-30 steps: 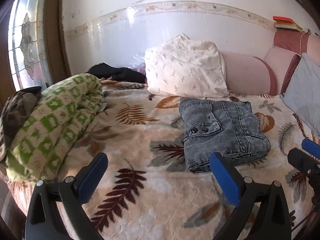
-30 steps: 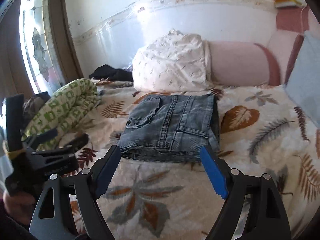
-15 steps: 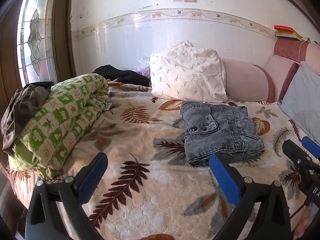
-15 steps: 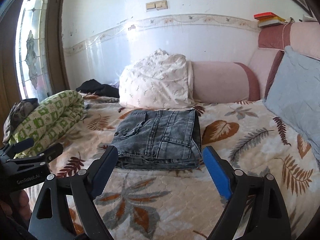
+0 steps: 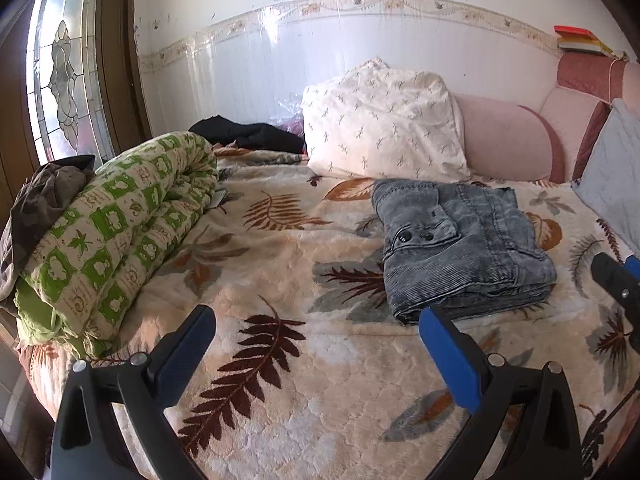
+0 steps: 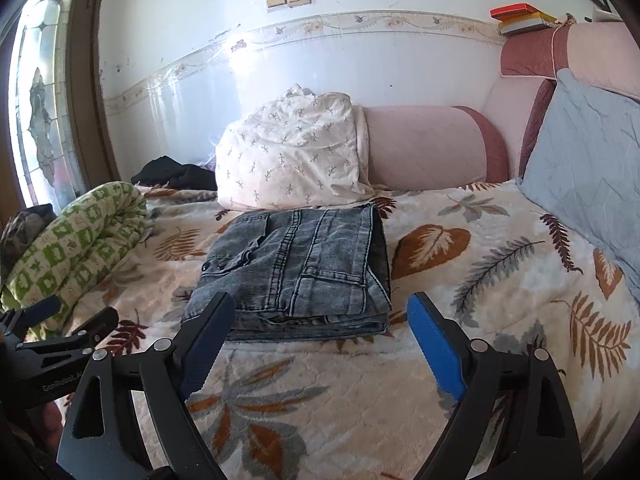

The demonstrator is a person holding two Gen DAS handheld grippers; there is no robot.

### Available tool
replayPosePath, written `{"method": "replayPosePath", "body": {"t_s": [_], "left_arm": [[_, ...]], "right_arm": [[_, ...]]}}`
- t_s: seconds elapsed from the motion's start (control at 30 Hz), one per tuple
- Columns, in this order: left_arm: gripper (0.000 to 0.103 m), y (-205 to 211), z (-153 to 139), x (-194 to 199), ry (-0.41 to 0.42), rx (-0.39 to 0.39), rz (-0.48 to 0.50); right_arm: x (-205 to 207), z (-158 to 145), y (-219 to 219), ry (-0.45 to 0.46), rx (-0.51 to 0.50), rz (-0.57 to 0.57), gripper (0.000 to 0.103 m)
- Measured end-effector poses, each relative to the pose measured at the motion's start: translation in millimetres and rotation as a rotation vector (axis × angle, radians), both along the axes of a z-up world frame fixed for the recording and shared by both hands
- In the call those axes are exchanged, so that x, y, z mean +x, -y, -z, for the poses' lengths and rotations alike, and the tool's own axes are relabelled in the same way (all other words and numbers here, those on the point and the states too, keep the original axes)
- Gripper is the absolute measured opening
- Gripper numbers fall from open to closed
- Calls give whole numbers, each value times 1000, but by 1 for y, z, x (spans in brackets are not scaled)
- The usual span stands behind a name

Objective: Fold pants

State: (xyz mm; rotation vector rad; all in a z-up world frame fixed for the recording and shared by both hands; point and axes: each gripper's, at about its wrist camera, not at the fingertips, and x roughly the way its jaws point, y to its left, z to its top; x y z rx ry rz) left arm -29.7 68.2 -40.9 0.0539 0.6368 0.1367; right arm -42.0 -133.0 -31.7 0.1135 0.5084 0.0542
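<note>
Pants (image 6: 294, 270) folded into a flat grey denim stack, lying on the leaf-print bed blanket (image 6: 460, 280), just in front of the white pillow (image 6: 294, 160) at 12 o'clock. Right gripper (image 6: 320, 344) jaws wide, empty, just short of the stack's near edge. Left gripper (image 5: 316, 354) jaws wide, empty; pants (image 5: 460, 248) at its 1 o'clock. Green rolled quilt (image 5: 116, 232) at 9 o'clock.

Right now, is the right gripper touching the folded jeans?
Apart. The right wrist view shows the right gripper open and short of the folded jeans, with blanket showing past its right finger.
</note>
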Motion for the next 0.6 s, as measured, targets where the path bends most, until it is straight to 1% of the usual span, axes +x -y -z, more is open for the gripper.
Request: {"method": "replayPosePath", "body": {"t_s": [0.1,0.6], "left_arm": [[103,-1,2,3,-10,-8,4],[103,-1,10,14,-39,13,-5]], "right_arm": [[2,1,0,-2,-2,-2,88],[13,7,2,-26,6,-6,88]]}}
